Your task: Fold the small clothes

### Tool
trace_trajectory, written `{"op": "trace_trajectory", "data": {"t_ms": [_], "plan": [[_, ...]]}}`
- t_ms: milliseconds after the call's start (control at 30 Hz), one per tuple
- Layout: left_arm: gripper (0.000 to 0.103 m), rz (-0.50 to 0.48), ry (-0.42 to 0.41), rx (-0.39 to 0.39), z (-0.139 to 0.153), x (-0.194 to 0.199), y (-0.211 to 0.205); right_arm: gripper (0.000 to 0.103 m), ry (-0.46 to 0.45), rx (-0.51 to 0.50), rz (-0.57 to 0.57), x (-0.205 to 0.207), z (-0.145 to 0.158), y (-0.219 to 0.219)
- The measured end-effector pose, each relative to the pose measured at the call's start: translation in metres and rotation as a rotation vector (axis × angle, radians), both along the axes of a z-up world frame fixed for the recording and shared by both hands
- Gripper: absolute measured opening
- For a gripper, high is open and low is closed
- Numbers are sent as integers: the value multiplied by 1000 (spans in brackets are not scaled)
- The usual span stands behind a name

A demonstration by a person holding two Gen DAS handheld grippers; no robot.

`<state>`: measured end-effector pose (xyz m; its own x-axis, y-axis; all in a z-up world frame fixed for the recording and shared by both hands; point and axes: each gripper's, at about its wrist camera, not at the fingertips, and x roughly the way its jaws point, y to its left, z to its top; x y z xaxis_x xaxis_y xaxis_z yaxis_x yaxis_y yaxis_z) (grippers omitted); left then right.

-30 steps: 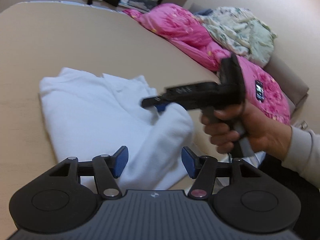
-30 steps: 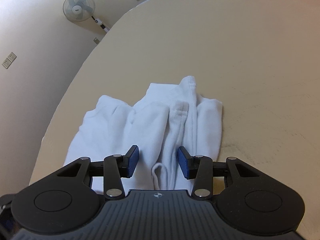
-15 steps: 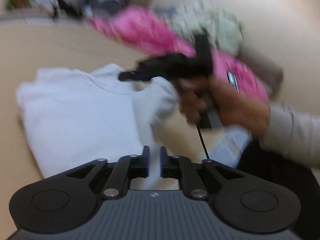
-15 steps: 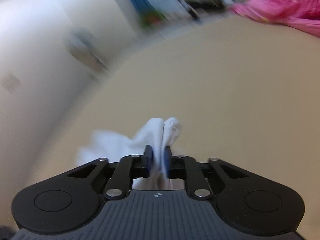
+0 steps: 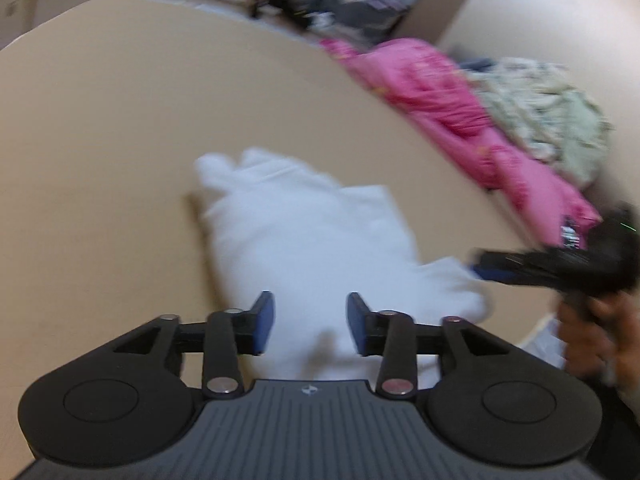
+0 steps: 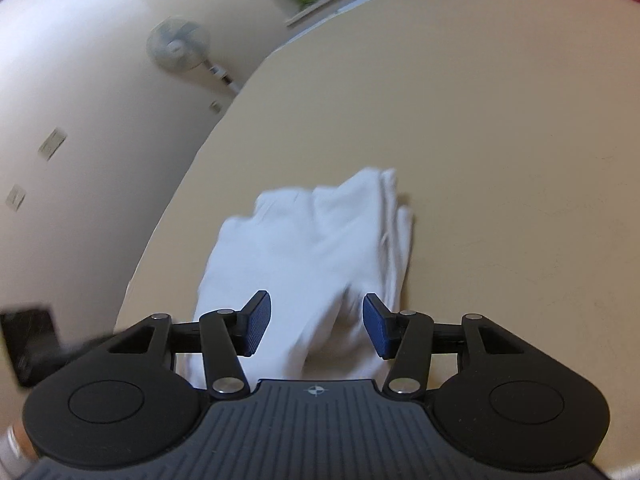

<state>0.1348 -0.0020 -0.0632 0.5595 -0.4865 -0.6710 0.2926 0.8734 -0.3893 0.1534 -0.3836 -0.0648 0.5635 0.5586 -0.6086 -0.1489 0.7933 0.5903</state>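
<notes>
Left gripper (image 5: 310, 322) at 6 o'clock: jaws opening again after a brief pinch, pads apart, nothing clamped, cloth merely behind the gap. White garment (image 5: 312, 236) at centre on the beige table (image 5: 100, 140), now narrower, a side laid over: one fold seemingly done. Right gripper (image 6: 316, 326), likewise opening, released, empty.

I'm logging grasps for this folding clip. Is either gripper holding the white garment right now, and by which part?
Neither. The left gripper and right gripper are opening above the white garment, which lies loose on the table.
</notes>
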Motion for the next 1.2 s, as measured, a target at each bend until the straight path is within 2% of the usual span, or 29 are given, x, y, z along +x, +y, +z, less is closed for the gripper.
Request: {"op": "trace_trajectory", "data": {"t_ms": [33,100,167,200,233,333,367,433,500,567,600,633,667,733,767,833,867,933,1000,1100,1200], "plan": [[57,17,21,5,-2,2,1,53,-3,-7,12,-7,-1,3],[58,38,46,3,-7,2,9,49,-17,-47,40,-24,-5,13],[58,56,49,3,-6,4,15,12,-58,-129,90,-33,-8,23],[58,60,47,3,-6,4,16,5,-75,-162,102,-36,-6,26],[59,62,44,3,-4,5,16,4,-95,-159,96,-43,-4,23],[62,63,40,-22,-1,-7,15,4,-185,7,32,-66,19,-2],[68,59,41,-28,-1,-10,15,4,-217,60,30,-75,25,-11],[74,31,42,-26,0,-15,12,4,-213,61,30,-85,23,-18],[75,-9,51,1,-4,-17,7,4,-82,-11,28,-80,4,-20],[75,-41,73,61,-12,-17,-1,4,114,-112,30,-71,-28,-21],[75,-60,101,125,-19,-17,-6,5,165,-157,12,-69,-39,-22],[75,-75,126,177,-25,-17,-10,7,175,-171,3,-68,-42,-22],[75,-88,161,239,-34,-18,-13,9,159,-169,-2,-67,-39,-23],[75,-86,154,258,-34,-19,-12,13,75,-174,-41,-71,-20,-25],[74,-87,142,242,-29,-20,-11,18,21,-165,-65,-73,-9,-29],[74,-89,81,186,-14,-24,-6,42,-64,-113,-112,-73,6,-37],[75,-85,59,165,-9,-25,-4,45,-99,-92,-147,-72,11,-40],[75,-62,19,112,-1,-26,0,46,-123,-77,-176,-64,13,-40],[75,-41,11,87,0,-25,0,46,-111,-96,-188,-47,8,-36],[75,-15,1,90,-2,-21,-4,46,-90,-138,-197,-16,-6,-28],[75,1,23,80,-10,-10,-13,47,-54,-120,-221,19,-21,-14]]}}
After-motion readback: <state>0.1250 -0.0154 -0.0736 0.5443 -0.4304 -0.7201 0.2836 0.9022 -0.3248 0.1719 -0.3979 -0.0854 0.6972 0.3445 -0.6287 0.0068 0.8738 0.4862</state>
